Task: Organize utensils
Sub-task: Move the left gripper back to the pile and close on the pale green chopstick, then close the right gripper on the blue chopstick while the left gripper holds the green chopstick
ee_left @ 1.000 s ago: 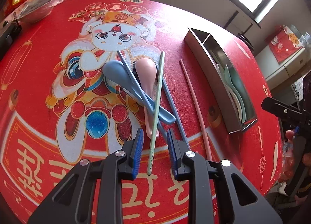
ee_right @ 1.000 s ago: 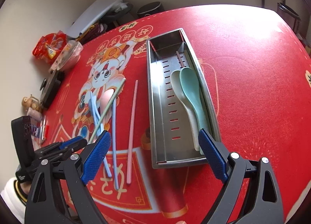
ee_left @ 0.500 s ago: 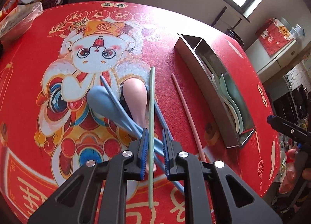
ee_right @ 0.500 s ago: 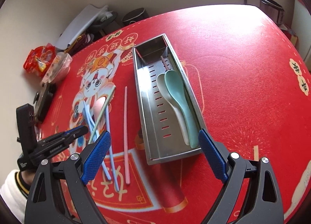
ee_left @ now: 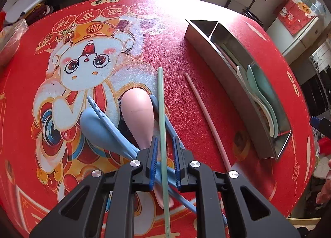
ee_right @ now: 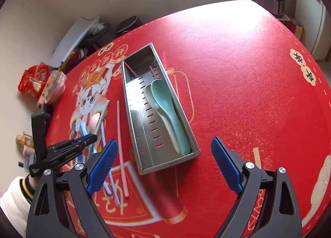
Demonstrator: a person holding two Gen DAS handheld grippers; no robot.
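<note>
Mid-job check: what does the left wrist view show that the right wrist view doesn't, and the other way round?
Only the left wrist view: the left gripper close up. Its jaws have just been closing around the green chopstick, with slim gaps visible on both sides.

Only the right wrist view: the right gripper, wide open and empty, the slotted floor of the tray, and a white sleeve.

Both: the tray with two spoons inside, plus the pink chopstick and pink spoon on the mat.
</note>
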